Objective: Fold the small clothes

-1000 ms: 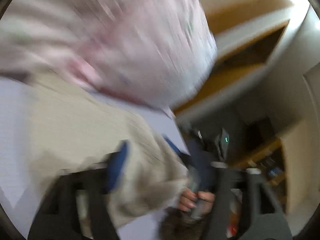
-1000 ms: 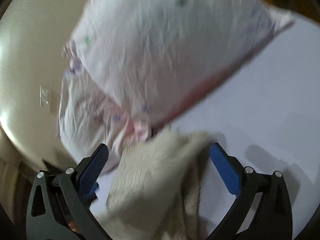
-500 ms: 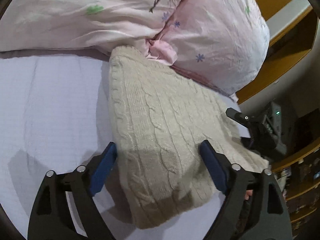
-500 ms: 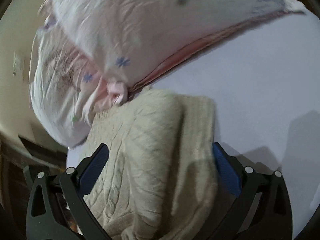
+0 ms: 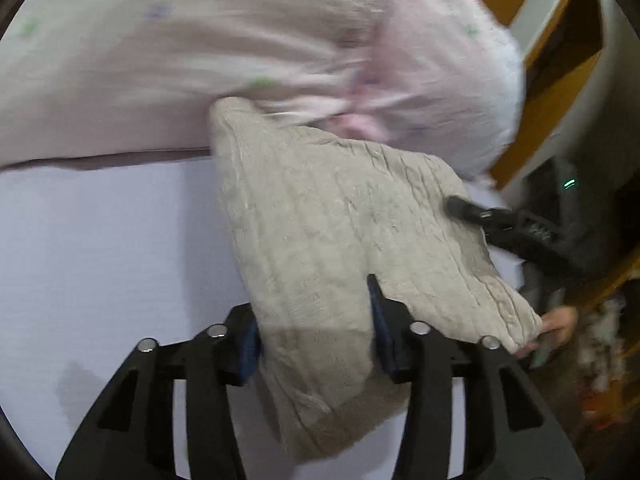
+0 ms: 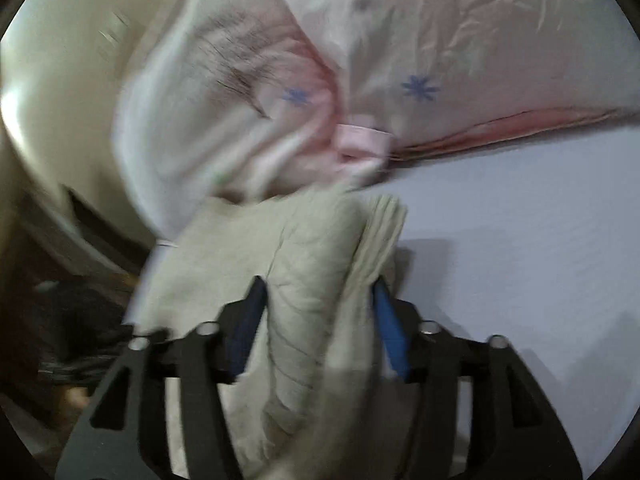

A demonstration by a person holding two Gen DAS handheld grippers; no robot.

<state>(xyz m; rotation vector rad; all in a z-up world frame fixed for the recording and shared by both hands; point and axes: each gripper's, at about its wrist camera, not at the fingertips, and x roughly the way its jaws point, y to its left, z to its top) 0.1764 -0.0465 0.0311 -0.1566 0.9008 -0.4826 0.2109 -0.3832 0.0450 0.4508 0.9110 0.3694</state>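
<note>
1. My left gripper [image 5: 314, 328] has its blue fingers [image 5: 376, 312] pinching a thick fold of the sweater [image 5: 340, 232].
2. My right gripper [image 6: 316, 320] pinches the same sweater [image 6: 304, 280] too, with bunched knit between its fingers [image 6: 386, 320].
3. The sweater lies folded on the bed [image 5: 100, 248], its far end touching the pink pillows [image 5: 240, 48] at the bed's head.
4. In the left view, the right gripper [image 5: 520, 228] shows at the sweater's right edge, by the bed's side.
</note>
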